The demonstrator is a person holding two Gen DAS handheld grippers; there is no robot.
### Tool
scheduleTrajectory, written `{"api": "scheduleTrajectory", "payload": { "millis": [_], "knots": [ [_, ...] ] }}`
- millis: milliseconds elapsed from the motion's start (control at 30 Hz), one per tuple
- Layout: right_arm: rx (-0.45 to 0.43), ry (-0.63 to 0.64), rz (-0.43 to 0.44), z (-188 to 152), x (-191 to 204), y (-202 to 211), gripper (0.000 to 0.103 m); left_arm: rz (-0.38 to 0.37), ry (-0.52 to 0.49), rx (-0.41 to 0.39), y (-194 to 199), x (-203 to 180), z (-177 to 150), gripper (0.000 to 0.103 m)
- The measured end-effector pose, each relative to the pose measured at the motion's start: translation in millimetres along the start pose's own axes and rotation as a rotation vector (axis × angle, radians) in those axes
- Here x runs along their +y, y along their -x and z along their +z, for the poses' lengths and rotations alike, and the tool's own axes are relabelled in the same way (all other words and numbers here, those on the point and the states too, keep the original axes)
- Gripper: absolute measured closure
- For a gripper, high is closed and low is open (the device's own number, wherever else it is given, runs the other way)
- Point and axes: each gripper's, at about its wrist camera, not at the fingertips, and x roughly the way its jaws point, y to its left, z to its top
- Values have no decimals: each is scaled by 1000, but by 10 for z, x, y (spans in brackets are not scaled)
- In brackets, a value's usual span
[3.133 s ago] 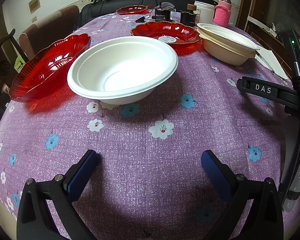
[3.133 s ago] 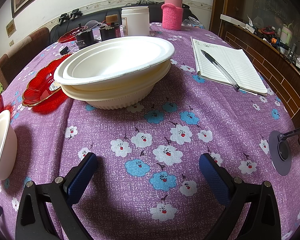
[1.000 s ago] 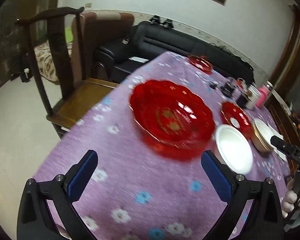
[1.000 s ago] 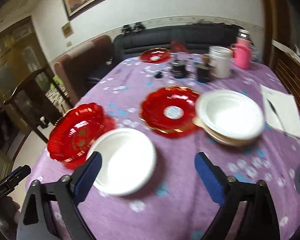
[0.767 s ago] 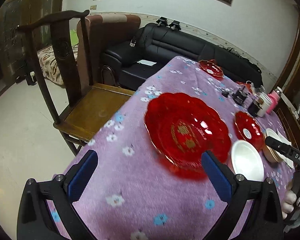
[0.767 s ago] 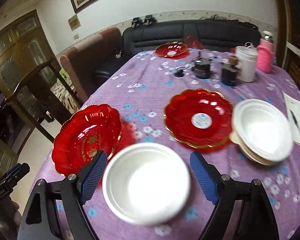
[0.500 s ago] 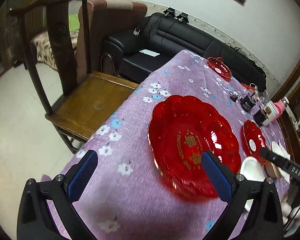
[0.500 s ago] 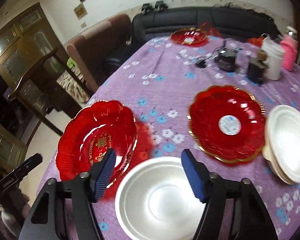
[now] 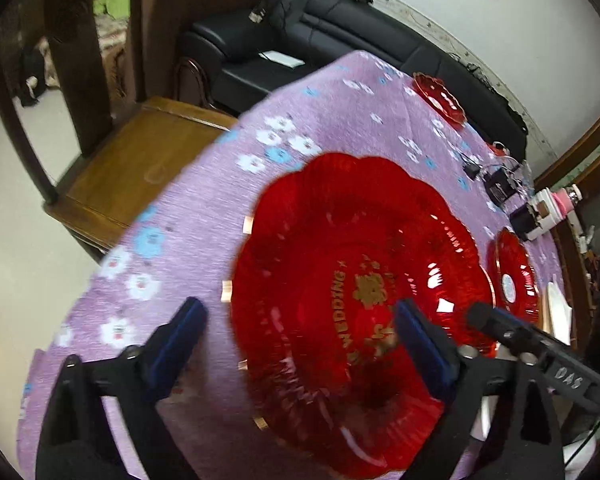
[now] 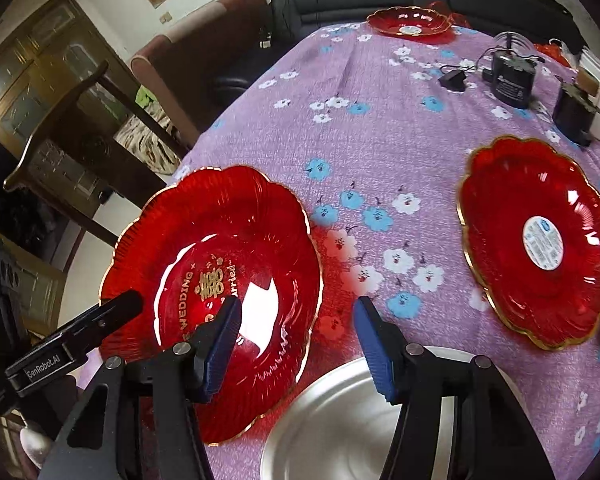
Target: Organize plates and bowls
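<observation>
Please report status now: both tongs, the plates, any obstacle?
Both tongs open, left, right, straddling wedding plate rim. White bowl close beside plate.

Home dining room: black sofa [image 9: 340, 36], wooden chair [image 9: 112, 152], floral tablecloth [image 10: 380, 140].

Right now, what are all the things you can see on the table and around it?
Red plates: three, red with gold rims; the big one at the near left edge, one with a sticker at right, a small one at the far end.
White bowl: one, white, nearest, beside the big plate.
Tablecloth: one, purple with flowers, covering the table.
Black gadgets: a few, black, far right.
Sofa: one, black, behind the table.
Wooden chair: one, brown, left of the table.
Left gripper: blue pads, open, over the big plate's near rim.
Right gripper: blue pads, open, above the bowl.
</observation>
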Motion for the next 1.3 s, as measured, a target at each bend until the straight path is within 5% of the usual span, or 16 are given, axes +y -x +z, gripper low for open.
{"api": "scheduleTrajectory", "payload": {
  "millis": [100, 200, 300, 633, 933, 1300],
  "knots": [
    [27, -3, 14, -11, 3, -69, 66, 11, -12, 31, -96, -69, -19, 44],
    [8, 2, -32, -47, -26, -40, 82, 60, -32, 10, -83, -127, -58, 52],
    [-1, -13, -41, -82, -130, 36, 88, 31, -18, 21, -61, -124, -99, 65],
    [-80, -23, -76, -270, -254, 324, 90, 55, -96, -71, 157, -466, -272, 65],
    [-152, 71, -34, -310, 179, 487, 89, 72, -79, -212, 700, -291, -240, 65],
    [-104, 123, -67, -505, 324, 207, 89, 88, -18, -148, 456, 51, -457, 65]
  ]
}}
